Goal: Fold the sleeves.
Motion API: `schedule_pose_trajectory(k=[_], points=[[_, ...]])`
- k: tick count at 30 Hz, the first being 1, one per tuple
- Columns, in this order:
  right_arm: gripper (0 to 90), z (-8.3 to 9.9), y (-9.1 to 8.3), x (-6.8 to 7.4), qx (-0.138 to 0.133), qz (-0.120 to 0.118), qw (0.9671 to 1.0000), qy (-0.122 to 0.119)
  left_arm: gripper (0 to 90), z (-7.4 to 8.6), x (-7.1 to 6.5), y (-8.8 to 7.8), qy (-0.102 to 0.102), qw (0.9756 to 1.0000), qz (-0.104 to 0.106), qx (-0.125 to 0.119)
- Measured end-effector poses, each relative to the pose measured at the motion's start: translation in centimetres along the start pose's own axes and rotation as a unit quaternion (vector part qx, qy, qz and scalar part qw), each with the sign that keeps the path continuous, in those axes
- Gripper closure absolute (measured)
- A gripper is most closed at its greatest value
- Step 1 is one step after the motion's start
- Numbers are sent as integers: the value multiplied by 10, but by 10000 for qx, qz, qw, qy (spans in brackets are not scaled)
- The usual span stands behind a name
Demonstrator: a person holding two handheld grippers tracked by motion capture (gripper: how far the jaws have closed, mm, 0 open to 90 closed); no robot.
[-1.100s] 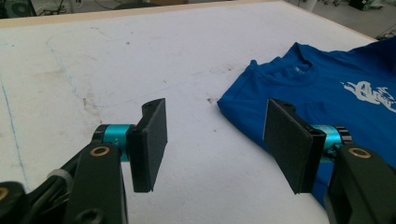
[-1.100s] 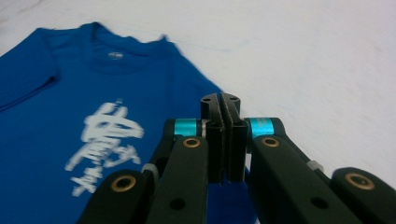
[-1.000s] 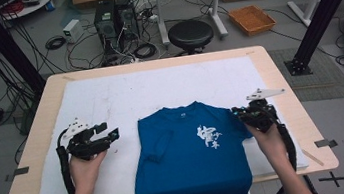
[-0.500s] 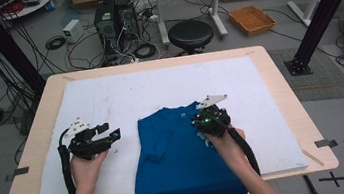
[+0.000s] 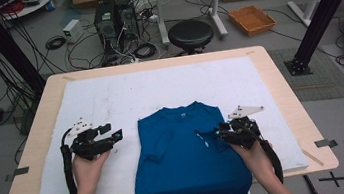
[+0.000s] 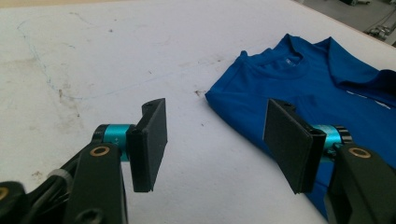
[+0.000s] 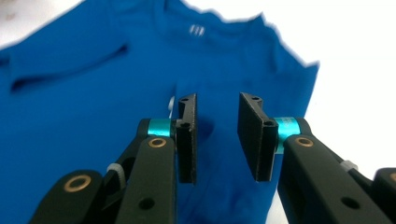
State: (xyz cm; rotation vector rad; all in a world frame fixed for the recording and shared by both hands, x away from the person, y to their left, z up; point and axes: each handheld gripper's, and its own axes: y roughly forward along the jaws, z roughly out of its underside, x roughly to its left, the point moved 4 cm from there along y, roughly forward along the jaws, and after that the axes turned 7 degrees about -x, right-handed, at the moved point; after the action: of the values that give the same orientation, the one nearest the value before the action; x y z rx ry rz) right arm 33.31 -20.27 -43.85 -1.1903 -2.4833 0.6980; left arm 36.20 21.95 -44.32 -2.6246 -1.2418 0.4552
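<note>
Shirt (image 5: 188,155) lies half-folded on the tabletop (image 5: 278,78); right fingers (image 7: 187,135) have just been opening, empty; left fingers (image 6: 149,140) wait wide beside it.

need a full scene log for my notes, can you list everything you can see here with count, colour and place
t-shirt: 1, blue with small white print, partly folded, near middle of the sheet
sheet: 1, white, marked, covering most of the table top
table: 1, light wood, centre of the high view
stool: 1, black round seat, on the floor beyond the table
tray: 1, orange-brown, on the floor to the right of the stool
computer towers: 2, black, on the floor beyond the table among cables
left gripper: 1, black with teal joints, jaws wide apart over bare sheet beside the shirt
right gripper: 1, black, over the shirt's right side, jaws just been opening, nothing between them
</note>
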Motion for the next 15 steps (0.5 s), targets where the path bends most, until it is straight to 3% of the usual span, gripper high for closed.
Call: schedule_pose_trajectory(k=[4,5,8,13,15], points=[[710,13,0,8,183,34,9997,-174,400,0,-3,2,4,10000,10,20],[796,19,3,12,349,33,9990,-263,400,1,-3,2,-5,10000,12,27],[878,24,6,15,548,-72,9976,-410,400,1,-4,3,7,10000,34,54],[878,26,3,21,649,-268,9961,-526,400,1,-3,3,-11,10000,26,48],[826,28,-1,23,672,-341,9953,-603,400,1,-3,4,10,10000,24,57]])
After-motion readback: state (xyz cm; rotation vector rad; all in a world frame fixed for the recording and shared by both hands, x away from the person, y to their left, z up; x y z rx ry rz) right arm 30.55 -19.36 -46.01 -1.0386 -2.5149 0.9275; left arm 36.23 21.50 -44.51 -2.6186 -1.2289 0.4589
